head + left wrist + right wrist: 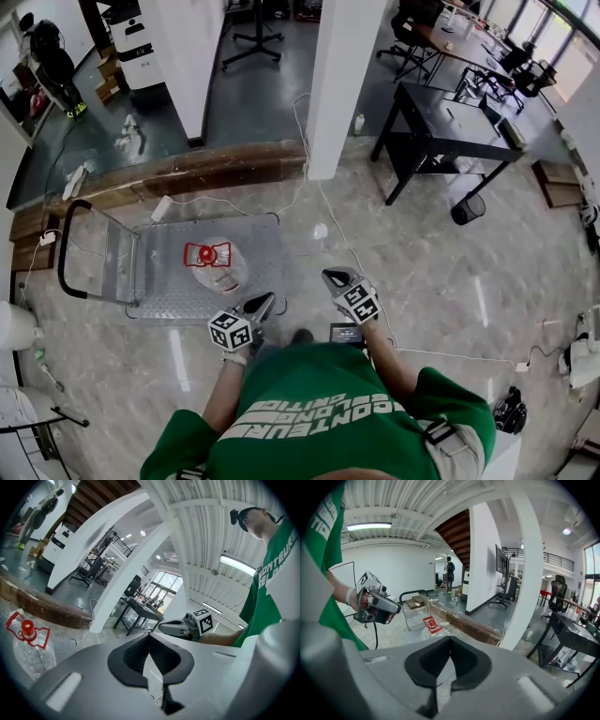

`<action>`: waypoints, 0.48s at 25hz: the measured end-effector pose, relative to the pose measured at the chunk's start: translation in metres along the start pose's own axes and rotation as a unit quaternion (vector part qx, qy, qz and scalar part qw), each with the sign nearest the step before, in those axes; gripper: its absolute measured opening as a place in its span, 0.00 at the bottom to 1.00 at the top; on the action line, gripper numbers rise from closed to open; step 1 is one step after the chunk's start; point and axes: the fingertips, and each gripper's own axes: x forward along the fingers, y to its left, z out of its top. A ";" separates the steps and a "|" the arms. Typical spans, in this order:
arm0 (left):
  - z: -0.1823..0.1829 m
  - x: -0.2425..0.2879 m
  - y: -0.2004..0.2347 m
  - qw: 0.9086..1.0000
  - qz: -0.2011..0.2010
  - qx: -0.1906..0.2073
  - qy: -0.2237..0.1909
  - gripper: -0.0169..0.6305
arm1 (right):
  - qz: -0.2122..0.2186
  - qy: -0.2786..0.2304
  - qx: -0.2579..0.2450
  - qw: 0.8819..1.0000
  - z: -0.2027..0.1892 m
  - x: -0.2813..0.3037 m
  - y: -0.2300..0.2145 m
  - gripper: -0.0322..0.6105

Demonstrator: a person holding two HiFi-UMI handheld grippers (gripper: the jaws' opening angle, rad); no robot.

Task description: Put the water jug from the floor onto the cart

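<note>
Left gripper (262, 302) in my hand is closed on nothing, and my right gripper (332, 276) is too; only the head view shows the water jug (214, 262) upright on the cart (169, 292), while the left gripper view catches just its red cap (27, 628)

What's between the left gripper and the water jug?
Only the cart's bare metal deck, as the head view shows. The left gripper is shut and empty by the cart's edge; the water jug stands apart on the deck.
</note>
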 end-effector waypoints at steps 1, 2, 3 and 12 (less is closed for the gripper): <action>0.000 0.001 -0.001 1.000 0.000 0.000 0.000 0.03 | 0.000 0.000 0.000 1.000 0.000 -0.001 0.000 0.04; 0.001 0.002 -0.001 1.000 0.001 0.001 -0.001 0.03 | 0.000 -0.001 0.000 1.000 0.000 -0.002 -0.001 0.04; 0.001 0.002 -0.001 1.000 0.001 0.002 -0.002 0.03 | 0.000 -0.001 -0.001 1.000 -0.001 -0.003 -0.002 0.04; -0.005 0.004 -0.007 1.000 -0.001 0.004 0.001 0.03 | -0.003 -0.002 0.001 1.000 -0.009 -0.010 -0.002 0.04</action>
